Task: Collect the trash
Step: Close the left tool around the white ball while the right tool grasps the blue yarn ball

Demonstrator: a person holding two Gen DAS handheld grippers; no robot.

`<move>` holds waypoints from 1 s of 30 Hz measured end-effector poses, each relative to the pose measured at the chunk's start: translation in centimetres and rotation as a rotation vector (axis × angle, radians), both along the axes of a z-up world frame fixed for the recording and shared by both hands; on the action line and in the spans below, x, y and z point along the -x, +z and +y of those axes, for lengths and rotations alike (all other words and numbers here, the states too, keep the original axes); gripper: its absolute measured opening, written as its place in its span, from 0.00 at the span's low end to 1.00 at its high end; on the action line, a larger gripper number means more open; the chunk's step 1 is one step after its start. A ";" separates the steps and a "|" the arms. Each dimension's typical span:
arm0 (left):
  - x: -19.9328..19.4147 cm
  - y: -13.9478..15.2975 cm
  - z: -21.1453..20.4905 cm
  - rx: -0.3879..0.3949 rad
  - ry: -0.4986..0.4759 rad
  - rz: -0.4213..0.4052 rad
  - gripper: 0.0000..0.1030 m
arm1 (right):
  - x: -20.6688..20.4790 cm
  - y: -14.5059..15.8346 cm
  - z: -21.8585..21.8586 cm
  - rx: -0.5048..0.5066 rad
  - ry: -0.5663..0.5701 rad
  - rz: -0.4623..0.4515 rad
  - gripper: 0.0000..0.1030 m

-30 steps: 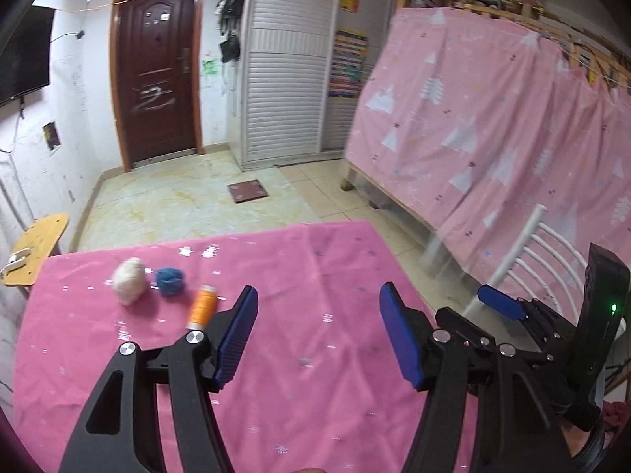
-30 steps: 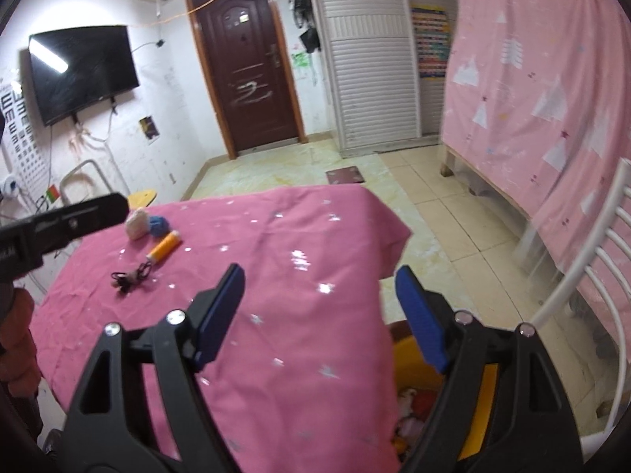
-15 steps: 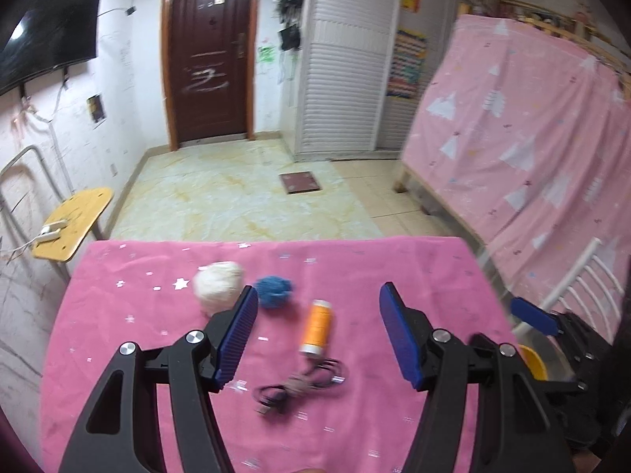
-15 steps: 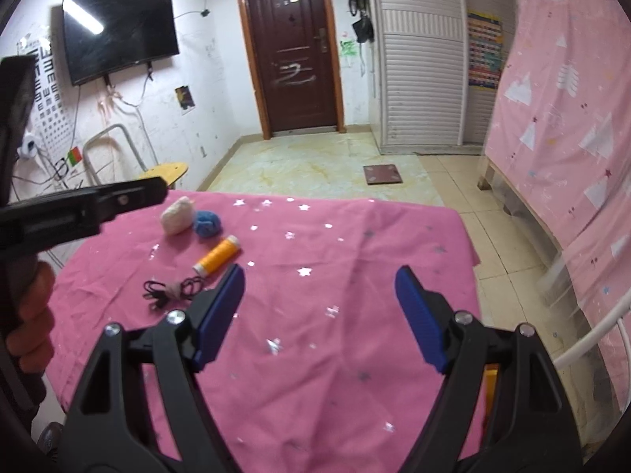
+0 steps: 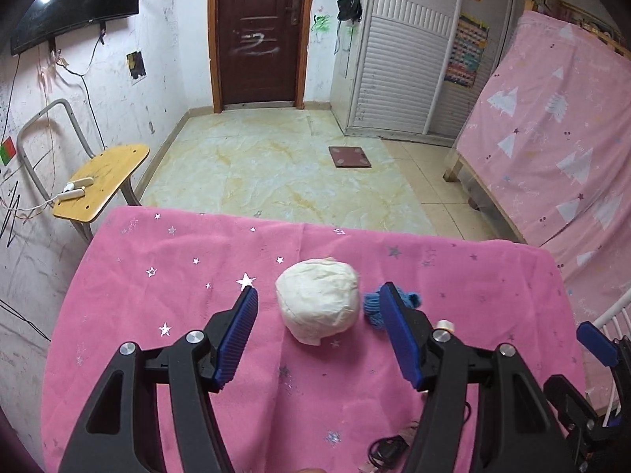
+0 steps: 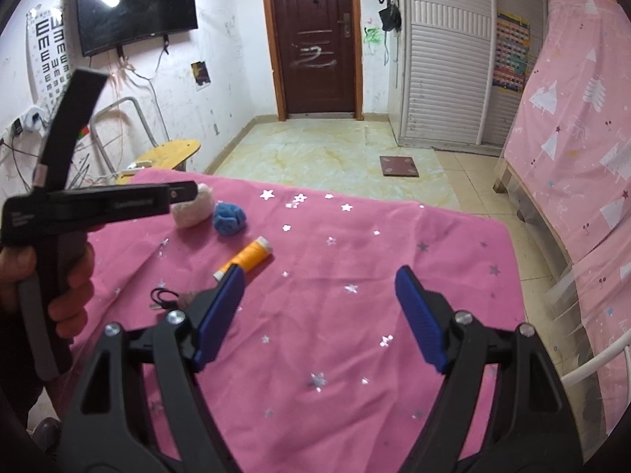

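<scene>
While jaws gape, left gripper [image 5: 317,335] brackets white wad [image 5: 318,304].

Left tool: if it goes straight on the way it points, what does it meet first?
Most likely the white crumpled ball: it sits centred ahead of the open left tool, between its fingertips. The blue wad lies off to the right. Depth is uncertain.

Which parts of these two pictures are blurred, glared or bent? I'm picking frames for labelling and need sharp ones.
Left wrist view: the white wad between the open left claw fingers is sharp; door and wardrobe lines bow from the fisheye, and the corners go black. Right wrist view: a bright streak of glare lies on the TV; the orange spool is clear, the table's near edge softer.
</scene>
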State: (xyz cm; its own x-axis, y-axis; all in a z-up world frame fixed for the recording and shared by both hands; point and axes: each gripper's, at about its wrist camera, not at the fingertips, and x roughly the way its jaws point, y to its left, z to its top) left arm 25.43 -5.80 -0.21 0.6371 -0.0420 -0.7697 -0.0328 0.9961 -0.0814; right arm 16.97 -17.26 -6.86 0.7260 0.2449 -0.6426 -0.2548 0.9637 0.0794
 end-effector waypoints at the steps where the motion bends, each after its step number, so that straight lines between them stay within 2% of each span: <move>1: -0.2 -0.2 0.1 -0.001 0.000 0.004 0.56 | -0.3 0.0 0.3 0.003 0.006 0.003 0.73; 7: -1.5 -1.5 0.8 0.027 -0.004 0.023 0.55 | -1.2 -0.1 1.9 0.020 0.033 0.015 0.73; 16: -2.1 -3.0 0.8 0.083 -0.054 0.041 0.47 | -2.4 -0.6 4.1 0.048 0.078 0.031 0.73; 19: -1.9 -3.1 0.7 0.066 -0.058 0.034 0.46 | -2.7 -0.7 4.9 0.055 0.091 0.034 0.73; 25: -0.7 -1.2 2.4 0.053 0.023 -0.011 0.46 | -3.8 -0.7 6.5 0.068 0.129 0.041 0.73; 30: -0.1 0.7 3.8 0.047 0.047 -0.044 0.46 | -4.9 -1.0 8.3 0.077 0.167 0.053 0.73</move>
